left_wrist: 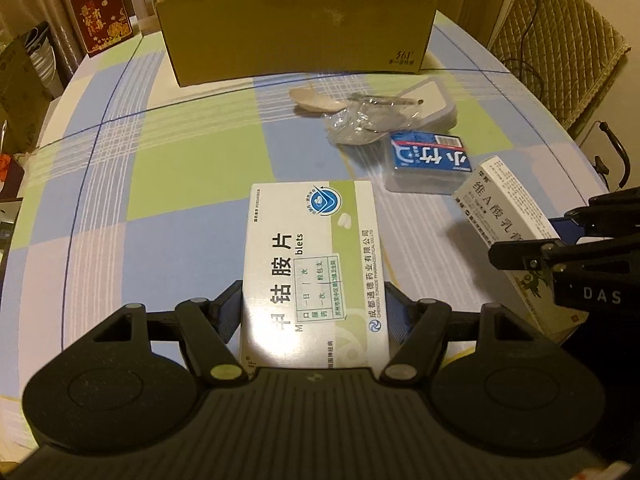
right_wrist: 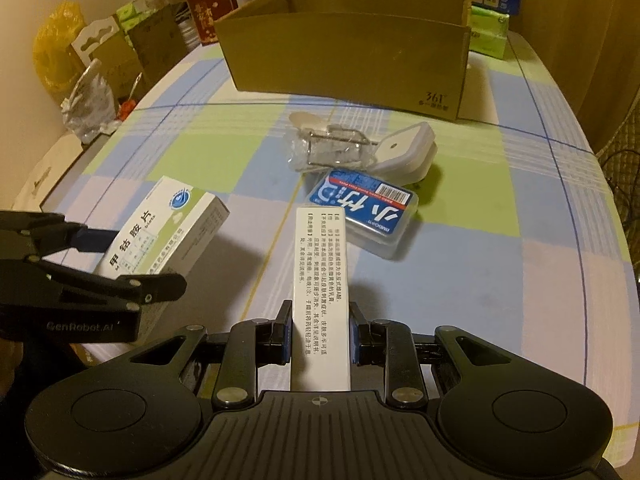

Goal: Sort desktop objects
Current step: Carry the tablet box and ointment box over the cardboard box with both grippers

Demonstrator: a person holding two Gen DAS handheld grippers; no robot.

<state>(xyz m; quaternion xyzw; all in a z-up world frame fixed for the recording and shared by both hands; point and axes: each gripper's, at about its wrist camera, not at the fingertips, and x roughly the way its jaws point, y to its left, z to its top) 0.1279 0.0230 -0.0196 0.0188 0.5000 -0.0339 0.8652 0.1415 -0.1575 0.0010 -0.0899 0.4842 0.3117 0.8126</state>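
Left gripper (left_wrist: 314, 312) is clamped on the wide tablet box (left_wrist: 314, 264), blue pads against both long sides. The box is white with a green band, a round blue logo and large black characters; a small dosage sticker sits on its top face. In the right wrist view the same box (right_wrist: 160, 232) appears at 9 o'clock, tilted, its far end raised off the bench (left_wrist: 192, 168).

Right gripper (right_wrist: 320, 330) is closed on the narrow cream box (right_wrist: 322, 280), pads on its two slim sides. The upward face is white, covered in fine black text. In the left wrist view it (left_wrist: 508, 220) lies at 3 o'clock, pointing toward 11 o'clock.

Just beyond the cream box's far end: a clear floss-pick case (right_wrist: 362, 210) with a blue label and barcode, flat on the bench. Behind it at 12 o'clock, a white square lidded container (right_wrist: 404, 150), touching or nearly touching a crinkled clear bag with metal parts (right_wrist: 330, 148). A pale spoon (left_wrist: 316, 98) pokes out past the bag.

Farther toward 12 o'clock stands the open cardboard box (right_wrist: 348, 60), its near wall upright.

The checked cloth is bare from 9 to 11 o'clock in the left wrist view, and from 1 to 4 o'clock in the right wrist view. The bench edge curves away on both sides; a quilted chair (left_wrist: 560, 40) stands off the right edge, and bags and cartons crowd the left.
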